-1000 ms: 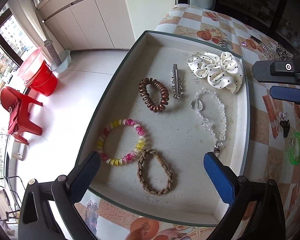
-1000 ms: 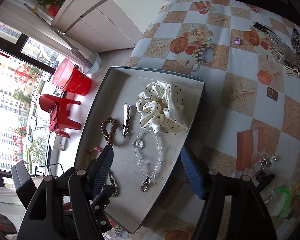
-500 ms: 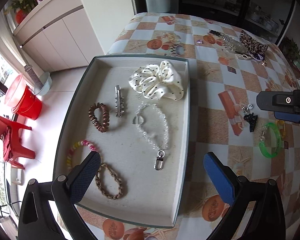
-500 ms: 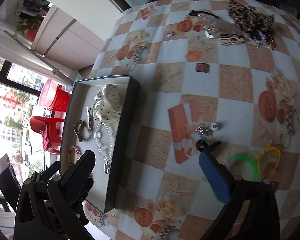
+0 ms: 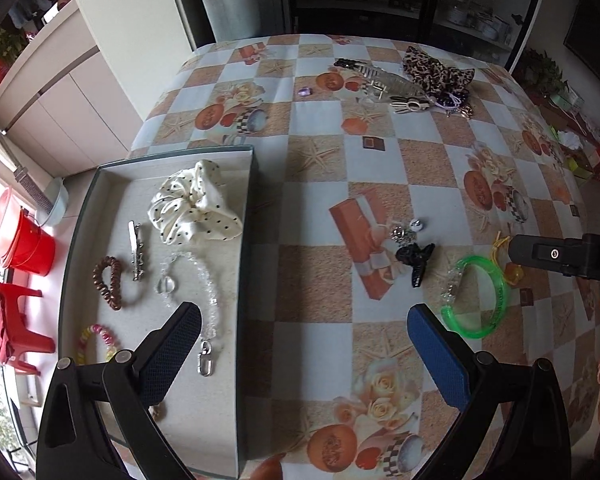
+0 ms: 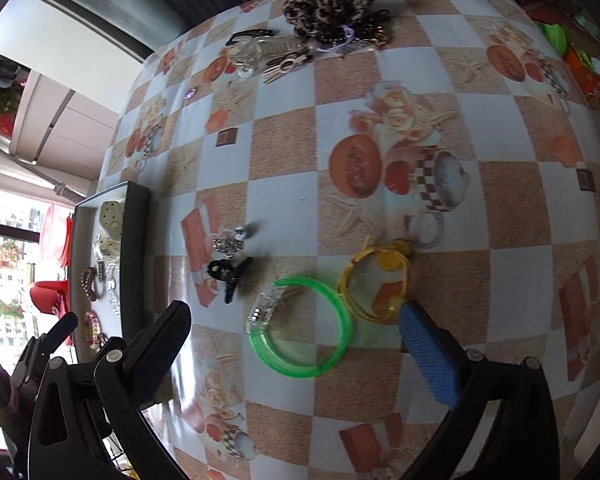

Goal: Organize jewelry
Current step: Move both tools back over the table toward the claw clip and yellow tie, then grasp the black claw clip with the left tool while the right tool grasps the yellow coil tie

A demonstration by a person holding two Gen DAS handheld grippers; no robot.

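Observation:
A grey tray [image 5: 245,240] at the table's left holds a white dotted scrunchie [image 5: 194,204], a silver clip [image 5: 135,250], a brown coil tie [image 5: 109,282], a clear bead chain [image 5: 208,300] and a pink-yellow bracelet [image 5: 98,340]. On the tablecloth lie a green bangle [image 6: 300,326], a yellow bracelet [image 6: 374,280], a black claw clip [image 6: 230,274] and silver earrings [image 6: 230,242]. My left gripper [image 5: 304,344] is open and empty above the tray's right wall. My right gripper [image 6: 296,352] is open and empty, its fingers either side of the green bangle.
At the table's far side lie a leopard-print scrunchie [image 5: 436,72], a clear hair clip [image 5: 384,80], a striped clip [image 5: 410,104] and a small purple gem [image 5: 305,91]. A red bucket [image 5: 24,240] and red chair [image 5: 8,320] stand on the floor left of the table.
Both grippers have swung right, away from the tray and over the tablecloth. The right gripper has come down close over the green bangle. Both stay open.

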